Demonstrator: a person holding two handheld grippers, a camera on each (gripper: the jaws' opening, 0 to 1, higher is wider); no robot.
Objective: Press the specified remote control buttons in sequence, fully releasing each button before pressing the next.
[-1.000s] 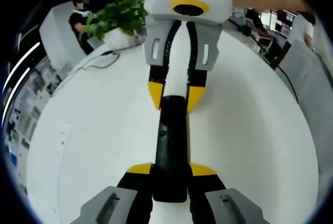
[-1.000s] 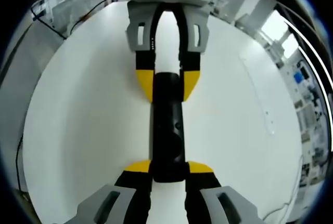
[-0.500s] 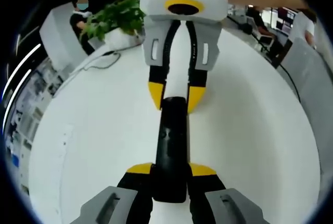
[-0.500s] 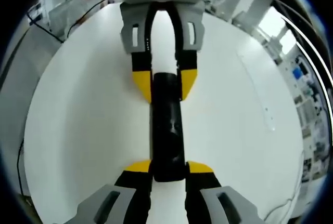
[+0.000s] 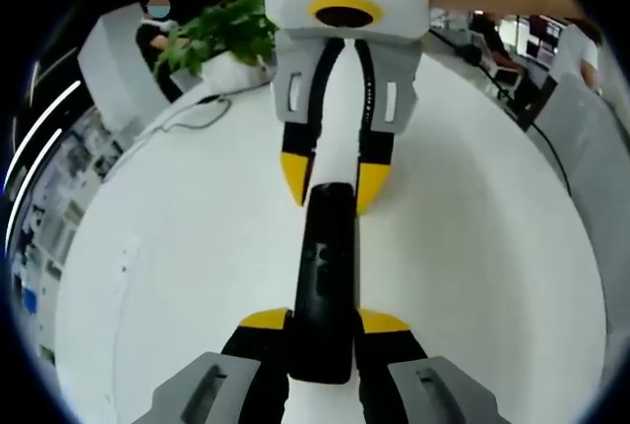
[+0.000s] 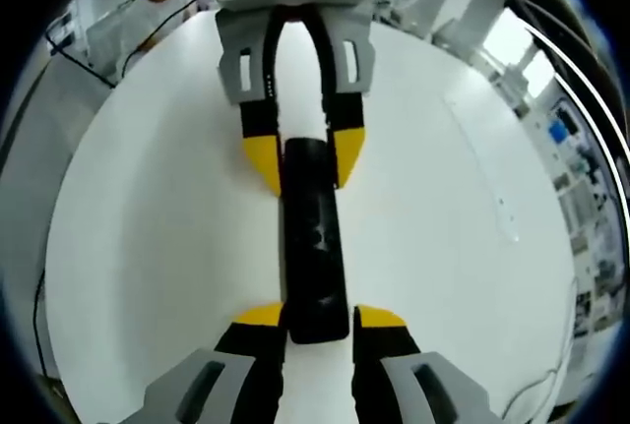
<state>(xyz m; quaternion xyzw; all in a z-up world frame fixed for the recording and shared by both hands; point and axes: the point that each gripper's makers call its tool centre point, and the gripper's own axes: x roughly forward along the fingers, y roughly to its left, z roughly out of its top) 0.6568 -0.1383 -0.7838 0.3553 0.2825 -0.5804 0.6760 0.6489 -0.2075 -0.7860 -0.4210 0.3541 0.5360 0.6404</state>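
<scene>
Left gripper view. The black remote control was seen lying lengthwise on the white table. Its near end was pinched between the yellow-tipped jaws of the left hand-held gripper, which were pressed against its two sides. At the far end, the right hand-held gripper was seen facing the camera, its yellow tips set on either side of the remote's end, apparently touching it. A small button was visible on the remote's upper face; its marking could not be read. A potted green plant and a cable were seen at the far edge of the table, with a person behind the plant.

Right gripper view. The remote control was again seen lying along the table. Its near end was held between the closed-in jaws of the right hand-held gripper, and its far end sat between the yellow tips of the left hand-held gripper. A black cable was seen running off the far table edge.
</scene>
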